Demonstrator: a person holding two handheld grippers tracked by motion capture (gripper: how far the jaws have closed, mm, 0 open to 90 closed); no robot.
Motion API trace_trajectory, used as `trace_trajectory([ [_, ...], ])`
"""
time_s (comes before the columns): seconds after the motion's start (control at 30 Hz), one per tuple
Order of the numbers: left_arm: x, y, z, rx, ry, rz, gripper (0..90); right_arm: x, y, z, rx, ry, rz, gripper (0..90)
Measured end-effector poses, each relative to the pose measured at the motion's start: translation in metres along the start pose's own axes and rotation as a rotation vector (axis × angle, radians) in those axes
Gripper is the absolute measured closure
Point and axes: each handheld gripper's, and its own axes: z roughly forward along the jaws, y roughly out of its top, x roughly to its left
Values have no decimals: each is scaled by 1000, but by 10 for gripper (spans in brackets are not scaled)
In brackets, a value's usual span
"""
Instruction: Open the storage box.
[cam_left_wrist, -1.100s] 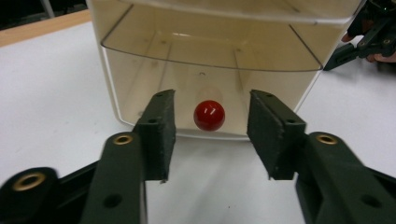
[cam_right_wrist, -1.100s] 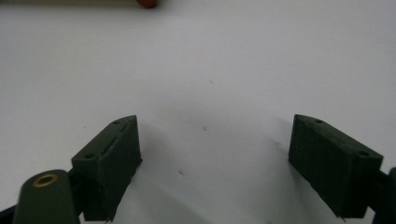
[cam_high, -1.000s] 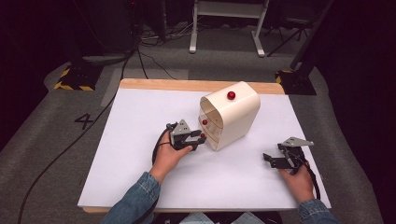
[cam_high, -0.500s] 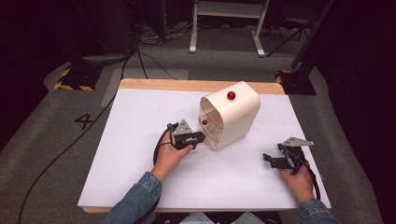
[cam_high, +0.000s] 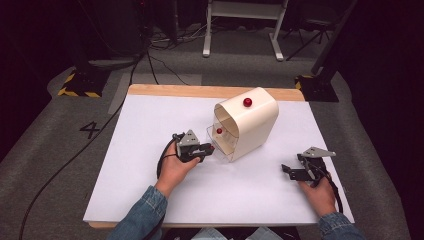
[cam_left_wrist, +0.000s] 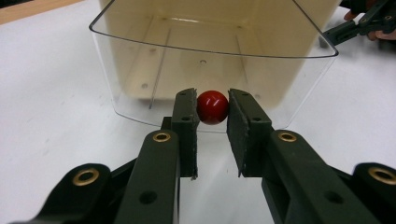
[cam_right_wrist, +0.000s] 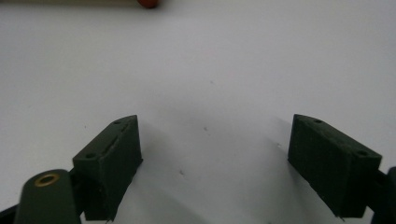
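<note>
White tabletop (cam_high: 150, 150), floor cables (cam_high: 150, 60)

A white-topped table (cam_high: 150, 150) with a pale wooden strip along its far edge is standing on grey carpet. A cream rounded housing (cam_high: 252, 122) with a clear drawer (cam_high: 223, 142) is sitting right of centre on it, the drawer's open front facing the near left. The remaining white surface is lying bare.

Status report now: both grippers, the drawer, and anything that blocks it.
Left gripper shut on red knob of clear drawer, partly out of cream box. Right gripper open, resting on white table. Nothing in the drawer's way.
</note>
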Motion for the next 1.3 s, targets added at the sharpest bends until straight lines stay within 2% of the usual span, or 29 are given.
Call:
trace_trajectory([
  [0.07,0,-1,-3,-1,4,5,734,0,0,0,1,0,1,174],
  [0.17,-2,-6,-17,4,23,17,734,0,0,0,0,0,0,173],
  [0.2,-3,-7,-19,-1,20,5,734,0,0,0,0,-1,-1,174],
  [0.5,-4,-20,-41,-5,31,-6,734,0,0,0,1,4,3,174],
  [0.67,-4,-24,-45,-1,28,-9,733,-1,0,0,3,6,6,175],
  [0.7,-3,-25,-46,5,36,2,733,-1,0,0,3,7,6,175],
  [0.8,-4,-26,-47,10,27,-12,733,-1,0,0,3,7,6,174],
  [0.83,-2,-26,-47,13,32,0,733,-1,0,0,3,7,6,174],
  [1.03,1,-32,-46,21,11,-37,731,-1,0,0,2,7,6,175],
  [1.1,3,-35,-46,36,6,-53,699,-1,0,0,3,7,7,175],
  [1.2,5,-38,-49,51,17,-48,635,-1,0,0,3,9,9,174],
  [1.3,6,-38,-52,35,0,-58,553,-1,0,0,3,8,7,174],
])
